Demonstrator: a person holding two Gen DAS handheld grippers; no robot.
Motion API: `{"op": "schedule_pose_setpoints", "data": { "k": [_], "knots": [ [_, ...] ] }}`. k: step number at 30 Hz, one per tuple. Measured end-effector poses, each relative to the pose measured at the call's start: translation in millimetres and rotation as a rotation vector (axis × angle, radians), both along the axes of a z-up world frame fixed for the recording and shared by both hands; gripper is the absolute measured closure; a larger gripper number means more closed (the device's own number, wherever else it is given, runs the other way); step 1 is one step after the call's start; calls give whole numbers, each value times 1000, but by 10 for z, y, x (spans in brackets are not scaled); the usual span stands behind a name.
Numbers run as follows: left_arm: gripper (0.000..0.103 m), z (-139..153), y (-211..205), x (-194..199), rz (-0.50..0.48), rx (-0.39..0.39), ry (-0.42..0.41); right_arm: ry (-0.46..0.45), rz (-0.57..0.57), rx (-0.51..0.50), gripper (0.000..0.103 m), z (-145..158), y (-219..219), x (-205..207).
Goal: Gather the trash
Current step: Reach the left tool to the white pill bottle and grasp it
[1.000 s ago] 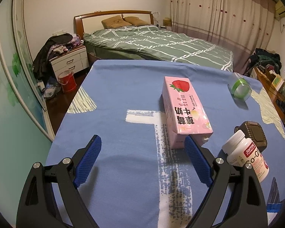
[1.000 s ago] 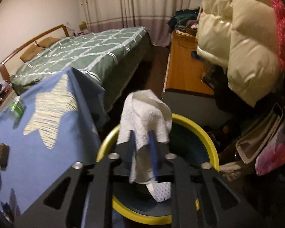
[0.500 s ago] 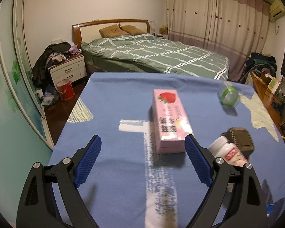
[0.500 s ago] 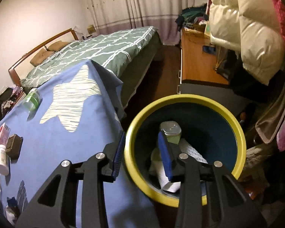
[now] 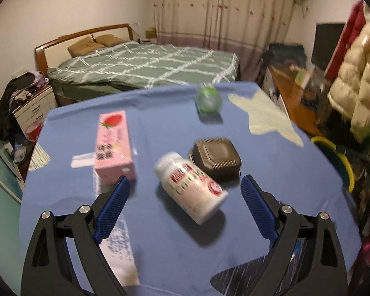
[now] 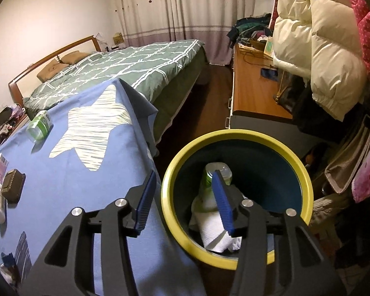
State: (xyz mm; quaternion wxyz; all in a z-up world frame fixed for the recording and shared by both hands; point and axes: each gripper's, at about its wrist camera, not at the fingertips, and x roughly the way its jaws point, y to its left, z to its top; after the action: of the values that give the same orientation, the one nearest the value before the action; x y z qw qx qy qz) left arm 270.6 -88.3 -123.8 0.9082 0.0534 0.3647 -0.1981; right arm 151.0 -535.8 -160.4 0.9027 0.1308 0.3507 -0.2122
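Note:
On the blue tablecloth (image 5: 160, 128) lie a white pill bottle (image 5: 190, 191), a dark brown square box (image 5: 215, 159), a pink strawberry milk carton (image 5: 113, 145) and a green plastic bottle (image 5: 208, 100). My left gripper (image 5: 185, 206) is open above the cloth, with the pill bottle lying between and just beyond its fingertips, untouched. My right gripper (image 6: 185, 198) hangs over the yellow-rimmed bin (image 6: 236, 135); its jaws are opening and nothing is between them. A white crumpled tissue (image 6: 213, 231) and a clear bottle (image 6: 215, 172) lie inside the bin.
A bed with a green checked cover (image 5: 145, 66) stands beyond the table. A wooden desk (image 6: 254, 91) and hanging puffy coats (image 6: 318, 49) crowd the right side by the bin. A bedside cabinet (image 5: 34, 108) and a red bucket (image 5: 33, 130) are at the left.
The white tissue left my right gripper and now lies in the bin, and the jaws have widened. My left gripper swung right from the pink carton to the pill bottle.

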Motion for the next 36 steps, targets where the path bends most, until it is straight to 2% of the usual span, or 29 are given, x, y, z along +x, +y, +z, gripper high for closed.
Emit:
{"op": "schedule_pose_setpoints", "data": {
  "k": [6, 10, 15, 25, 29, 32, 36],
  "knots": [
    [13, -178, -122, -14, -32, 44, 36, 1, 0, 11, 57, -9, -6, 12],
    [13, -273, -123, 111, -39, 65, 58, 5, 0, 15, 57, -22, -7, 17],
    [13, -378, -123, 247, -44, 26, 129, 10, -1, 18, 57, -28, -2, 24],
    [13, -419, -283, 352, -9, 19, 146, 9, -2, 22, 57, -32, -18, 21],
    [33, -474, -261, 424, 18, 1, 175, 8, -2, 29, 57, -50, -19, 20],
    [40, -485, -200, 444, 22, -19, 183, 8, -3, 37, 57, -61, -13, 26],
    [44, -425, -138, 395, 32, -17, 155, 7, -3, 48, 57, -65, -24, 33]
  ]
}}
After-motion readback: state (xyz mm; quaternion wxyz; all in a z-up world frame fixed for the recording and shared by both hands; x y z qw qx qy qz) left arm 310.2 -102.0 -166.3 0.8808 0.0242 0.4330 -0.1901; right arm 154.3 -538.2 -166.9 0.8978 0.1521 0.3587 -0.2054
